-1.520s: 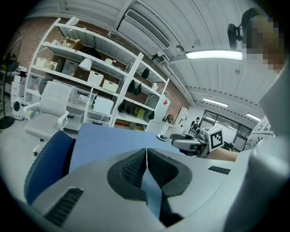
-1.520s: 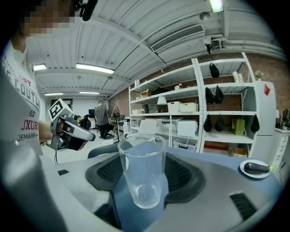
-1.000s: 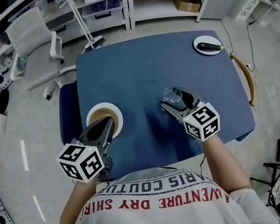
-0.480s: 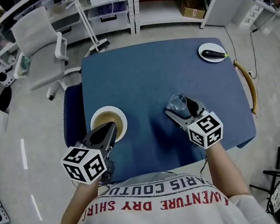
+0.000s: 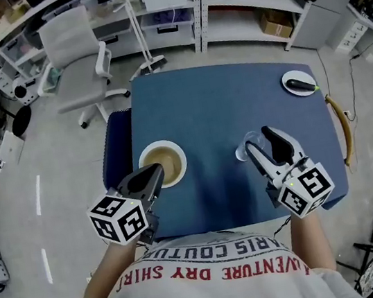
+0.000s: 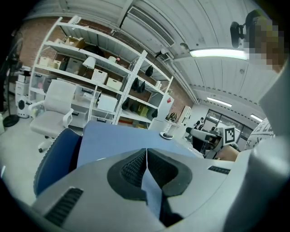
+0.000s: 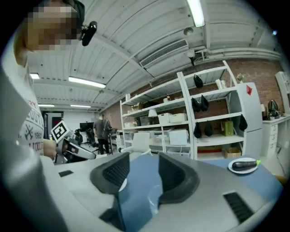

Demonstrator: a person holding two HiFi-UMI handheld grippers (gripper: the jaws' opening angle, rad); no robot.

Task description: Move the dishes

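matt blue cloth on the table (image 5: 221,104), clear glass tumbler (image 5: 248,149).

The head view looks steeply down on the blue table (image 5: 222,107) from above the person. Each gripper view sits low, facing across it toward the shelves (image 6: 90,77); all share the far plate (image 7: 244,165).

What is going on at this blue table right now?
A person is working two handheld grippers over a blue table. The left claw is shut and empty, by the near edge of a white-rimmed bowl. The right claw stands open, its jaws having just been closing, with a clear glass low between them, not visibly clamped. A small plate sits at the far right corner.
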